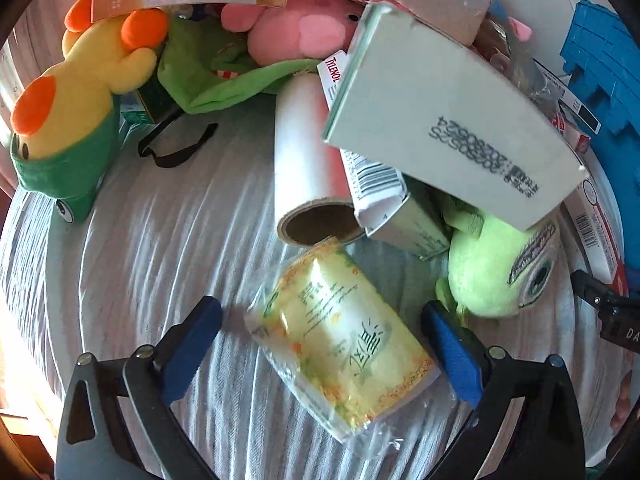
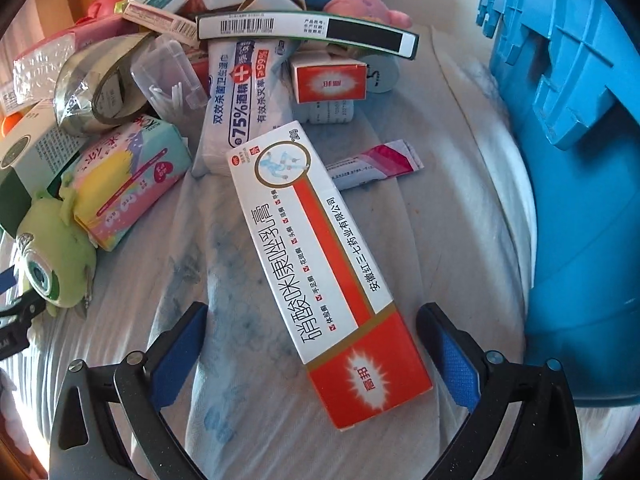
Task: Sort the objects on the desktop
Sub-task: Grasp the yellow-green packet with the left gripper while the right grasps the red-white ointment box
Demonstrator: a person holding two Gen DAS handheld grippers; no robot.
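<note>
In the left wrist view, my left gripper [image 1: 320,320] is open, its blue fingers either side of a yellow-green tissue pack [image 1: 340,336] in clear wrap that lies on the grey cloth. A white paper roll [image 1: 308,160] and a pale green box [image 1: 448,128] lie just beyond it. In the right wrist view, my right gripper [image 2: 312,320] is open around the near end of a long white and orange medicine box [image 2: 324,268] lying flat on the cloth. Neither pack nor box is gripped.
A green one-eyed plush [image 1: 500,268] lies right of the tissue pack, also in the right wrist view [image 2: 52,256]. A yellow plush [image 1: 76,92] and pink plush [image 1: 296,28] lie farther back. A blue crate [image 2: 580,160] stands at the right. A heap of boxes and wipes [image 2: 240,96] fills the far side.
</note>
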